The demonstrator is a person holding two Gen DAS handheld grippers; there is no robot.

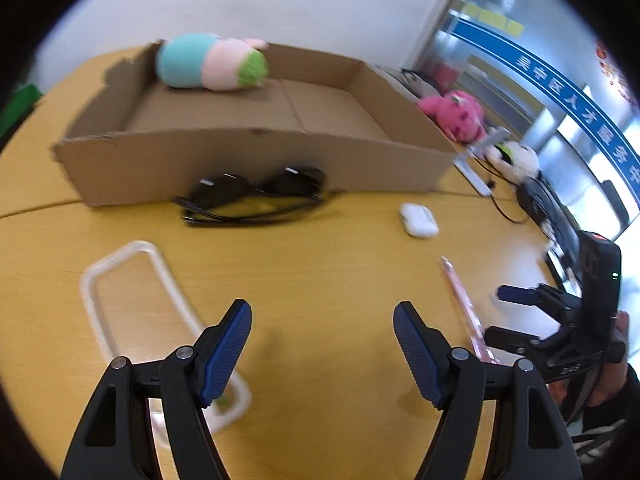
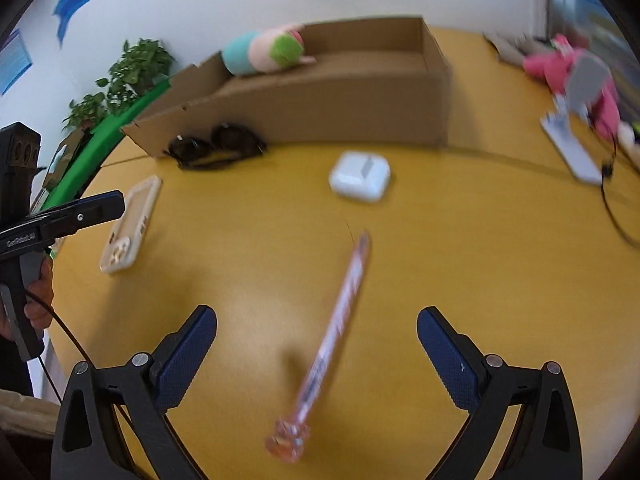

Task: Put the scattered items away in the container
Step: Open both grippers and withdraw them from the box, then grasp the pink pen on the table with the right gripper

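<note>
The right gripper (image 2: 317, 344) is spread wide and holds nothing. The pen (image 2: 335, 340) lies on the table (image 2: 460, 280) between its fingers, its ornamented cap at 6 o'clock and its tip toward 12 o'clock; contact with either pad cannot be confirmed. The earbud case (image 2: 359, 176) lies beyond the pen tip at 12 o'clock. The box (image 2: 340, 108) stands behind the case, with a plush toy (image 2: 266, 52) inside at its far left corner.

The left gripper (image 1: 322, 344) is also spread wide and empty. The phone case (image 1: 132, 300) lies at 9 o'clock of it, partly under the left finger. The sunglasses (image 1: 256, 196) lie at 12 o'clock, just beside the box's near wall.

The left view alone shows a white plush (image 1: 516, 158) past the box at 2 o'clock. The right view alone shows a plant (image 2: 128, 76) at 10 o'clock. A pink plush (image 2: 568, 68), a phone stand (image 2: 572, 136) and a black cable (image 2: 616, 208) lie at 2 o'clock, well apart from the pen.
</note>
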